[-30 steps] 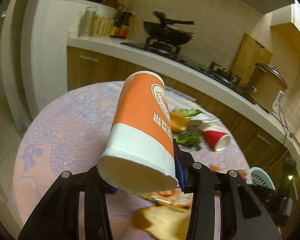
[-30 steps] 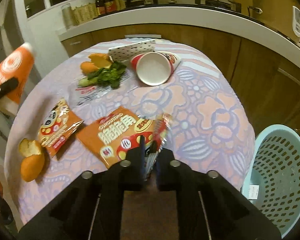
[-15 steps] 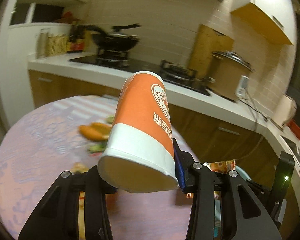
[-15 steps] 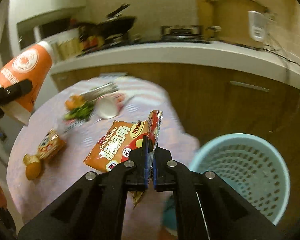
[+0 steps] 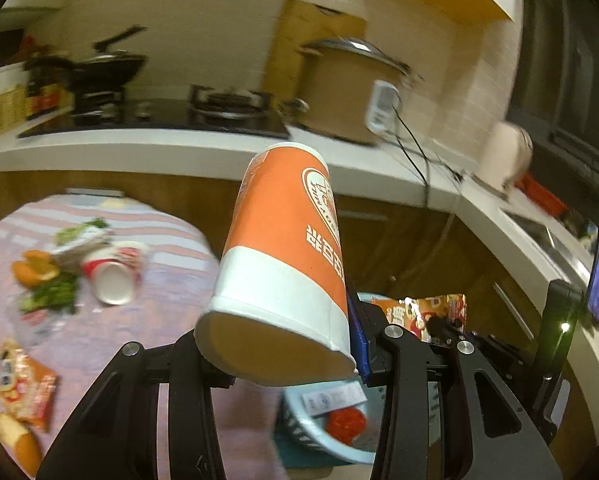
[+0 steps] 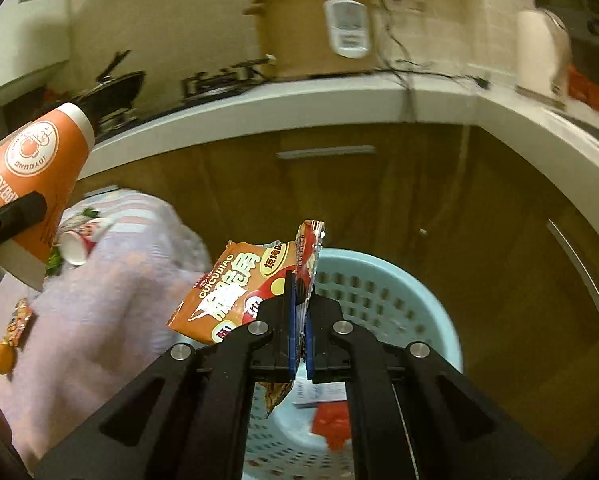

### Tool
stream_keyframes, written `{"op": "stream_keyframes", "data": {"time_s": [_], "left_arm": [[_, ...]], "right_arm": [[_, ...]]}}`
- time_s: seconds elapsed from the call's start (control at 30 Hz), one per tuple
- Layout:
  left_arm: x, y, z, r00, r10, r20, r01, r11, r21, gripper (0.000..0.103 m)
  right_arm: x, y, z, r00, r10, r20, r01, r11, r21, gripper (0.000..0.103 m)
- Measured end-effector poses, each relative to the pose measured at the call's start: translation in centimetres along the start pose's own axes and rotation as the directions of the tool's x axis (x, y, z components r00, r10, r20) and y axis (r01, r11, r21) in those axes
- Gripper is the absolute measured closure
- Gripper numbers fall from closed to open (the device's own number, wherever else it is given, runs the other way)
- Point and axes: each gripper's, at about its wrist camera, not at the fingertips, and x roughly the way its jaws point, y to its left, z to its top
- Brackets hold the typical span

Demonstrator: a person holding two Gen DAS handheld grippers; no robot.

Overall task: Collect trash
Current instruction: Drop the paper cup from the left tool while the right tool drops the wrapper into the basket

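Gripping the orange paper cup (image 5: 285, 268) near its rim, the left gripper (image 5: 287, 354) has fingers clamped on it — cup's above the counter (image 5: 171, 264) edge, partly over the blue basket (image 5: 323, 440); dropping early could miss.

Rt view: right gripper (image 6: 299, 320) fingers pinched tight on the snack wrapper (image 6: 235, 292) over the basket — thin foil may slip.

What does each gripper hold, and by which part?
Left gripper holds the orange paper cup near its white rim end. Right gripper pinches the snack packet by one edge.
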Motion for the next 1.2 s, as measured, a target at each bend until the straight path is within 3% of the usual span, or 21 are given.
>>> {"op": "stream_keyframes", "data": {"time_s": [0.27, 0.67, 1.03, 1.13, 1.2], "left_arm": [[4.8, -3.4, -1.3, 0.995, -0.038, -0.092, 0.042, 0.998, 0.037, 0.063], [9.0, -3.7, -3.3, 0.977, -0.04, -0.207, 0.047, 0.998, 0.029, 0.062], [10.5, -3.2, -4.0, 0.964, -0.019, -0.265, 0.026, 0.999, 0.025, 0.044], [10.3, -2.5, -3.9, 0.964, -0.013, -0.265, 0.016, 1.0, 0.009, 0.042], [9.6, -1.8, -3.9, 0.967, -0.007, -0.254, 0.007, 1.0, -0.001, 0.041]], "right_arm": [[1.4, -4.1, -1.4, 0.998, -0.048, -0.04, 0.05, 0.997, 0.052, 0.101], [3.3, -6.0, -2.9, 0.991, -0.043, -0.126, 0.053, 0.995, 0.079, 0.101], [5.6, -6.1, -3.8, 0.973, -0.042, -0.228, 0.057, 0.997, 0.06, 0.098], [5.7, -6.2, -3.9, 0.971, -0.037, -0.237, 0.052, 0.997, 0.057, 0.091], [5.6, -6.3, -3.8, 0.971, -0.041, -0.234, 0.055, 0.997, 0.054, 0.069]]}}
